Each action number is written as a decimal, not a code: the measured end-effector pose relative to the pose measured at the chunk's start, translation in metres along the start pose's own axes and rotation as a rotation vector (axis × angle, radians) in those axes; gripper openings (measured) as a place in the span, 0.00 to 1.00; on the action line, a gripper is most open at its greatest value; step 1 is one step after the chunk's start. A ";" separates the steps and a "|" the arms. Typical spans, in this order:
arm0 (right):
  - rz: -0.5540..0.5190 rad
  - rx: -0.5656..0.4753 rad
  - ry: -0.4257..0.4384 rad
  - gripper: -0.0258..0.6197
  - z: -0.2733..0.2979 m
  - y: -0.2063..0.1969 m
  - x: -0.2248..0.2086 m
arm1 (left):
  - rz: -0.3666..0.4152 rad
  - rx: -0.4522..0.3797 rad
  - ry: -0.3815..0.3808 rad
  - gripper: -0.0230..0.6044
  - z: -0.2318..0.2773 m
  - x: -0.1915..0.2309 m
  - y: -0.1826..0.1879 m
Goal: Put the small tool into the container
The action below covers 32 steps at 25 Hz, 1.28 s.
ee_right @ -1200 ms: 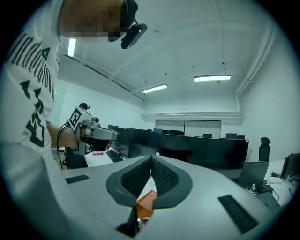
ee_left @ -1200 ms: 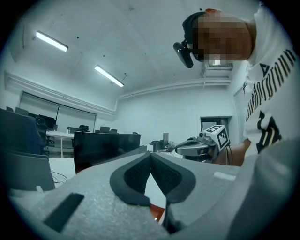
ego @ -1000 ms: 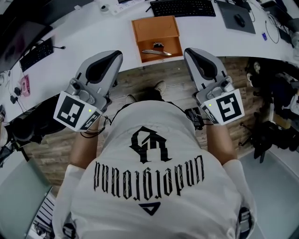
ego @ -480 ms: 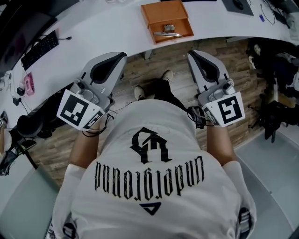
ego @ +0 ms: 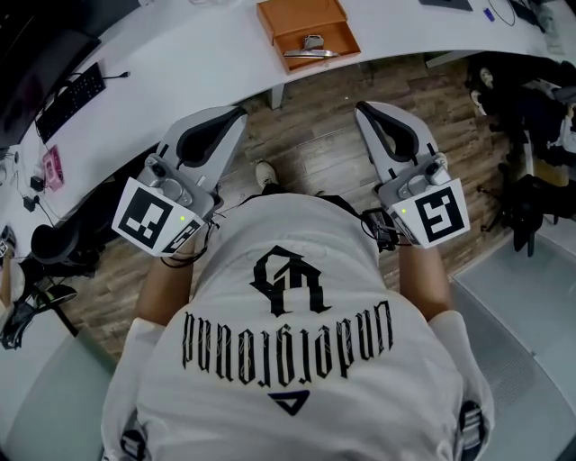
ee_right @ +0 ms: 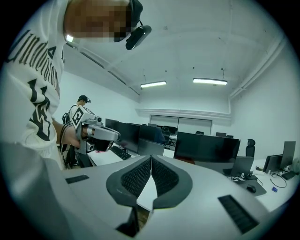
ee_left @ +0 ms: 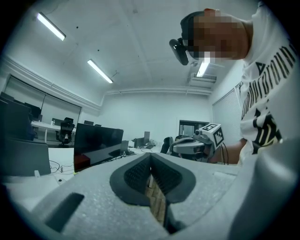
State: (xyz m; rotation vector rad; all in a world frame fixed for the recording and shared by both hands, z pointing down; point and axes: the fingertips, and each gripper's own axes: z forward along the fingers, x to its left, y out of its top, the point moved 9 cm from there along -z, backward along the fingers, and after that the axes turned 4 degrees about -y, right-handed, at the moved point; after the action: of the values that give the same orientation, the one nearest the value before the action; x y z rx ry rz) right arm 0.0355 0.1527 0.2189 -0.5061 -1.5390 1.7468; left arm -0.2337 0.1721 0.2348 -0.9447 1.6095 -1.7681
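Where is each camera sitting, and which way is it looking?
Head view: on the person's head, looking steeply down at the shirt, left gripper, right gripper, wooden floor and orange container.
Left gripper view: on the left gripper, looking along its shut jaws at a dark monitor; shirt at right.
Right gripper view: same on the right gripper; shirt at left.
Shared: each gripper view shows the other gripper.

"Underground" printed on white shirt (ego: pixel 288 360)
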 end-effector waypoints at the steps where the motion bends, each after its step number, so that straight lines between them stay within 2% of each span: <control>1: -0.001 -0.007 0.001 0.06 -0.005 0.000 0.000 | 0.006 -0.001 0.000 0.06 0.002 -0.005 0.001; 8: 0.008 -0.035 0.011 0.06 -0.057 -0.016 -0.014 | 0.024 0.009 0.017 0.06 0.028 -0.057 -0.002; 17: 0.008 -0.063 0.047 0.06 -0.164 -0.049 -0.025 | 0.022 0.017 0.039 0.06 0.062 -0.169 -0.023; 24: -0.009 -0.048 0.088 0.06 -0.234 -0.074 -0.024 | 0.016 0.005 0.075 0.06 0.077 -0.237 -0.038; 32: 0.028 -0.031 0.119 0.06 -0.277 -0.100 -0.011 | -0.012 0.009 0.085 0.06 0.083 -0.289 -0.057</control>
State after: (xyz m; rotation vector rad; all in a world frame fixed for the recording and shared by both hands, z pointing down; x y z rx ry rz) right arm 0.2669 0.3302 0.2571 -0.6389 -1.4831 1.6851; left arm 0.0073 0.3596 0.2573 -0.8873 1.6496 -1.8443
